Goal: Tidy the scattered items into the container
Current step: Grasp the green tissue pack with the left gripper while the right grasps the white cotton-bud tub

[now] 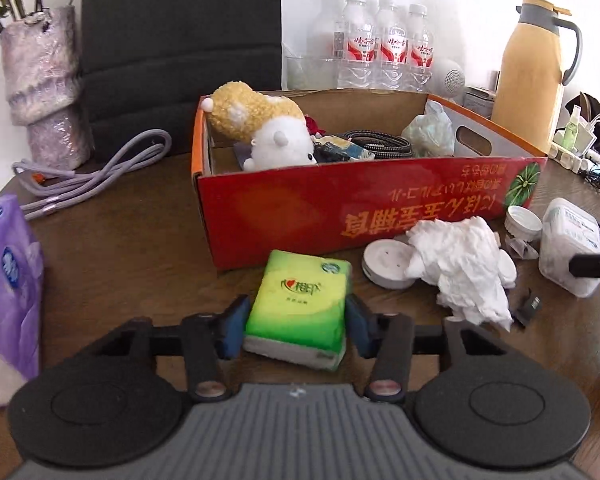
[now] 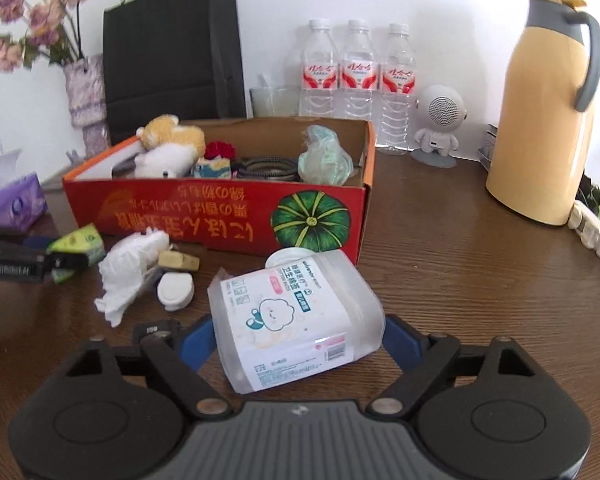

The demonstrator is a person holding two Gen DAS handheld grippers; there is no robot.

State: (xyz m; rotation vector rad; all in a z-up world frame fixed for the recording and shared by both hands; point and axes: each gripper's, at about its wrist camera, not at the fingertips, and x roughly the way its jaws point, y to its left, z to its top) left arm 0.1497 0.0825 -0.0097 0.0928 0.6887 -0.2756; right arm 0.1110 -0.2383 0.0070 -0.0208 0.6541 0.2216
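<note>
A red cardboard box [image 1: 364, 204] stands on the wooden table and holds a plush toy [image 1: 260, 124], a coiled cable and a green bag; it also shows in the right wrist view [image 2: 220, 216]. My left gripper [image 1: 296, 324] is shut on a green tissue pack [image 1: 300, 304], which also shows in the right wrist view [image 2: 78, 244]. My right gripper [image 2: 300, 344] is shut on a clear plastic cotton-swab box [image 2: 296, 316], also in the left wrist view [image 1: 568, 248]. A crumpled white tissue [image 1: 460, 268], a round white lid [image 1: 384, 264] and a small cap [image 1: 522, 220] lie before the box.
A purple tissue pack [image 1: 4, 280] and a purple cord [image 1: 96, 176] lie at the left. A yellow thermos [image 2: 540, 120], three water bottles [image 2: 356, 80], a small white speaker [image 2: 440, 120], a black bag [image 2: 172, 52] and a flower vase [image 2: 86, 96] stand behind. A power strip [image 2: 592, 228] lies at the right edge.
</note>
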